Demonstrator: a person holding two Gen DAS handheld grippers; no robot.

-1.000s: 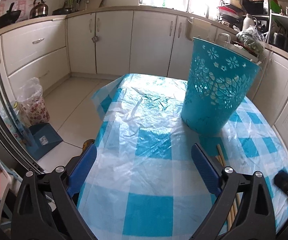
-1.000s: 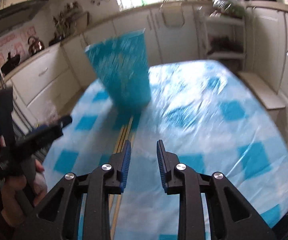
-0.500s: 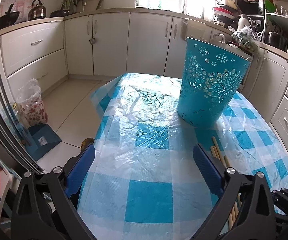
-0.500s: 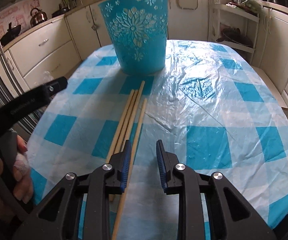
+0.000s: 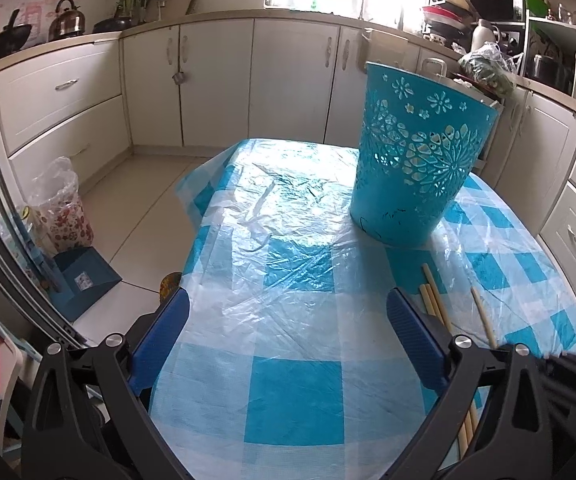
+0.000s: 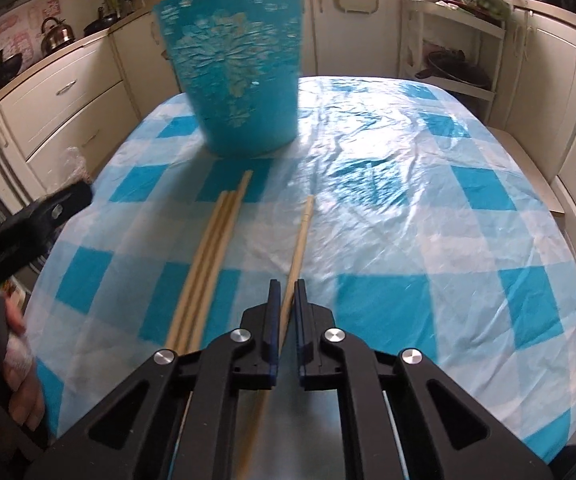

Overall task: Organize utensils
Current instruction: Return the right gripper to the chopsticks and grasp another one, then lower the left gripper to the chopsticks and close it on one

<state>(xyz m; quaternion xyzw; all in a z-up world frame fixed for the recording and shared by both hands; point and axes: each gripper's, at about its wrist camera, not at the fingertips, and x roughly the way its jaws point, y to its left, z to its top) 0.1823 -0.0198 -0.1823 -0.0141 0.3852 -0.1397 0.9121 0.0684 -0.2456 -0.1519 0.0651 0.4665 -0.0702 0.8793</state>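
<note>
So here's where we're at: our right claw (image 6: 284, 292) has its two fingers nearly pressed together around one long wooden stick (image 6: 299, 236), pinching it close to its near end, and the rest of the stick runs away from us across the checked tablecloth (image 6: 428, 208) toward the far side. It sits apart from the other three sticks (image 6: 208, 256), which lie bunched side by side just to its left, also pointing far-ward at the blue basket (image 6: 240, 68). That basket stands upright at the far end of the table, a bit left of the held stick's tip, and that's the relation that matters, we think: the stick's long axis already points roughly at the basket, so the coming move is probably a lift and a tip-up to drop it in end first. Whether the stick is already off the cloth we can't tell. Our left claw (image 5: 288, 336) is spread wide with nothing between its fingers, hovering over the near left part of the table; from its view the basket (image 5: 416, 168) is far and to the right, and the stick ends (image 5: 432, 296) peek out beside its right finger. The right claw is clearly the nearer one to the sticks.
</note>
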